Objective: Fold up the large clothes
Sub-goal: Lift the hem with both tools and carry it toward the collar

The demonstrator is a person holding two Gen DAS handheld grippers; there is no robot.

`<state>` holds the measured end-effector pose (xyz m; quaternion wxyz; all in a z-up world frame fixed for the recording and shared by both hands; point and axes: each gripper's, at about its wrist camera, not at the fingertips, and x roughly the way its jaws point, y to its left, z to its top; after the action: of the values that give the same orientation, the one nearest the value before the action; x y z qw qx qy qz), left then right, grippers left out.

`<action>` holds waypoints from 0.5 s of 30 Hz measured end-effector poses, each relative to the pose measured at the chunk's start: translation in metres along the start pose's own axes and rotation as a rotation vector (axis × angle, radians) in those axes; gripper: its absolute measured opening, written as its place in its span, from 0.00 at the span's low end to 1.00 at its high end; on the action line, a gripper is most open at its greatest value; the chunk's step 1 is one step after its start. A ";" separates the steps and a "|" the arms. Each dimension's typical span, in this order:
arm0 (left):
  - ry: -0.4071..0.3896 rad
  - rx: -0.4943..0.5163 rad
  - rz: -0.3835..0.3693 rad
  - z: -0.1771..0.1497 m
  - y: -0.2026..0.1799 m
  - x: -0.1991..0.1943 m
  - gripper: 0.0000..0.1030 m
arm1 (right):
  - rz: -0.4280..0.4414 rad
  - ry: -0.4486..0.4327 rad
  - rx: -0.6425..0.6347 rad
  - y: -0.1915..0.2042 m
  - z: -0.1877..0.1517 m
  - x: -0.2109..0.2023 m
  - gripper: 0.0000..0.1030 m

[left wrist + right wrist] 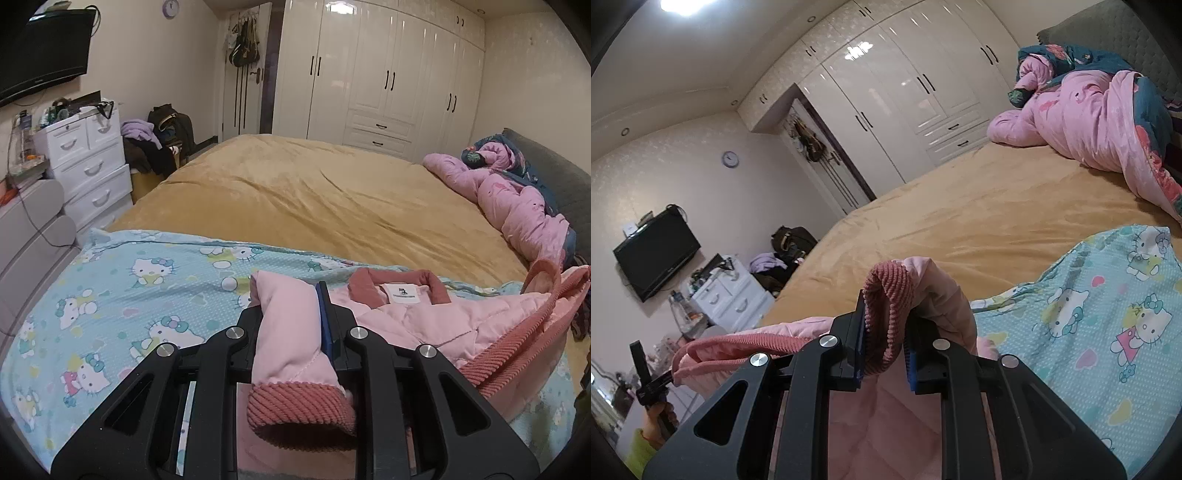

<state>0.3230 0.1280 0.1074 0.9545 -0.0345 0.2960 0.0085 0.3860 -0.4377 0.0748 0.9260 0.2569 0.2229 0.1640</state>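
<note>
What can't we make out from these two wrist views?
- Left wrist: text on the pink jacket's neck label, too small.
- Left wrist: jacket's far side, cut by the frame edge.
- Right wrist: jacket body below the sleeve cuff, hidden by the right gripper.
- Left wrist: sleeve under the left gripper, hidden by its frame.

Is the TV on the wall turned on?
No, the TV on the wall has a plain black screen in the left wrist view, with no picture on it.
</note>
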 end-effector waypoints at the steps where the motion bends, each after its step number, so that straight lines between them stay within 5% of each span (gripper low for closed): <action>1: 0.002 0.002 0.001 0.000 -0.001 0.003 0.13 | -0.007 0.001 0.001 -0.001 0.000 0.004 0.15; 15: 0.069 0.020 0.022 0.000 -0.006 0.063 0.15 | -0.128 0.090 0.039 -0.029 -0.008 0.069 0.15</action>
<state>0.3753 0.1214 0.0725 0.9440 -0.0220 0.3290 0.0150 0.4461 -0.4287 0.0299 0.9184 0.2526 0.2834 0.1115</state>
